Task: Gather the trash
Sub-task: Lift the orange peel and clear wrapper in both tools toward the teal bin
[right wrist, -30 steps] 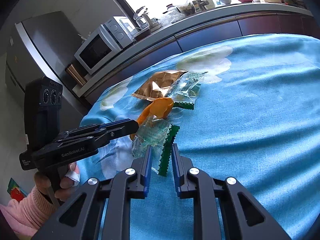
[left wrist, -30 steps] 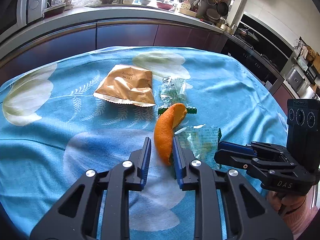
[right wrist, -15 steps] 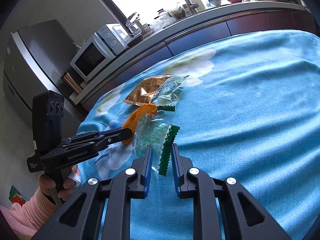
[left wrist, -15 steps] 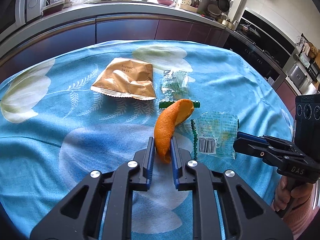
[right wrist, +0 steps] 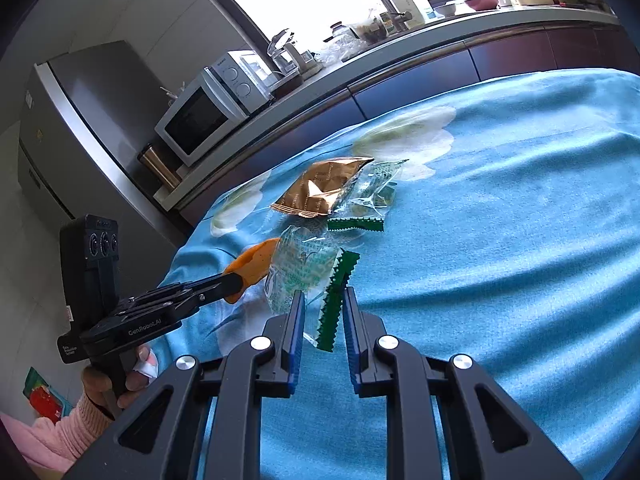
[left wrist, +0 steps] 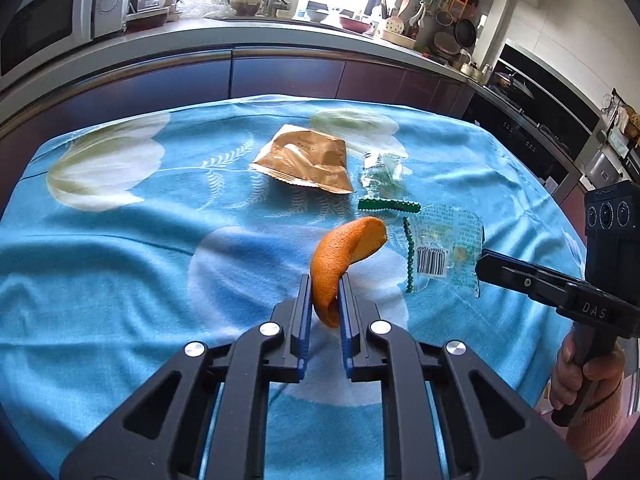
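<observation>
My table wore a blue cloth printed with white flowers, and four pieces of trash were on it or just above it. Farthest lay one brown foil packet, its print too small to read. Right of it sat one crumpled clear wrapper with a green serrated edge. Nearer, my right hand-held gripper pinched the green edge of a second clear wrapper, which showed a barcode; that tool read "DAS". My left hand-held gripper, marked "GenRobot.AI", was closing on the one orange peel, its lower end between the jaws, the rest curving up and to the right.
</observation>
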`<state>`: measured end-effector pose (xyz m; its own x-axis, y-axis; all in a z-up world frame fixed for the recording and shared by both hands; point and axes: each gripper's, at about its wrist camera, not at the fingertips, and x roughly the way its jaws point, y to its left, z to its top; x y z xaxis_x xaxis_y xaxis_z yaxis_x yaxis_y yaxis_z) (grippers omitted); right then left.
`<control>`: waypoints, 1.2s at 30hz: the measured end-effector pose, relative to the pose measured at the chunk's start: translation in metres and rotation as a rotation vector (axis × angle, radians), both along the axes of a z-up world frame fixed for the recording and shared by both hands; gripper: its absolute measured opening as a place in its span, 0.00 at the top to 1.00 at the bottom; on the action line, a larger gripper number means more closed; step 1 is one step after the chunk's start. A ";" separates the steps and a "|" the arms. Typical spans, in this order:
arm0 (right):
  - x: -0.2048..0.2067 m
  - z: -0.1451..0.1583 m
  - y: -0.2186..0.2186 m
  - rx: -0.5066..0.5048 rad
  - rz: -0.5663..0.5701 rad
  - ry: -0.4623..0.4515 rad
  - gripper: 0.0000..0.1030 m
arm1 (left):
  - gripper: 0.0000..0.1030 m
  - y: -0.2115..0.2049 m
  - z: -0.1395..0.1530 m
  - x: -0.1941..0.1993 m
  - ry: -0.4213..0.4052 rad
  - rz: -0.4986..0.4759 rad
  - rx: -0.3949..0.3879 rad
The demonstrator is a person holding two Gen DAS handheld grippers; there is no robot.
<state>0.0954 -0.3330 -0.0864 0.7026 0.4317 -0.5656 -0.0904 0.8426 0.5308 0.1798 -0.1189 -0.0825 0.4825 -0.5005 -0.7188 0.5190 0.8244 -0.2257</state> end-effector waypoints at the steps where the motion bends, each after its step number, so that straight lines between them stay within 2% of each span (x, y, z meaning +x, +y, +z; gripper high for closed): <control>1: 0.001 0.001 0.002 0.002 0.005 -0.002 0.83 | 0.87 0.005 0.001 -0.002 -0.006 0.010 0.001; 22: 0.015 0.009 0.063 0.016 0.136 -0.024 0.83 | 0.88 0.107 0.013 -0.047 -0.042 0.174 -0.031; 36: 0.020 0.012 0.094 0.017 0.208 -0.026 0.83 | 0.88 0.148 0.012 -0.066 -0.040 0.237 -0.051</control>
<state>0.1150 -0.2387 -0.0744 0.6114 0.5782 -0.5403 -0.2751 0.7954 0.5400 0.1135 0.0288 -0.0705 0.6184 -0.4053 -0.6733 0.3217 0.9122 -0.2536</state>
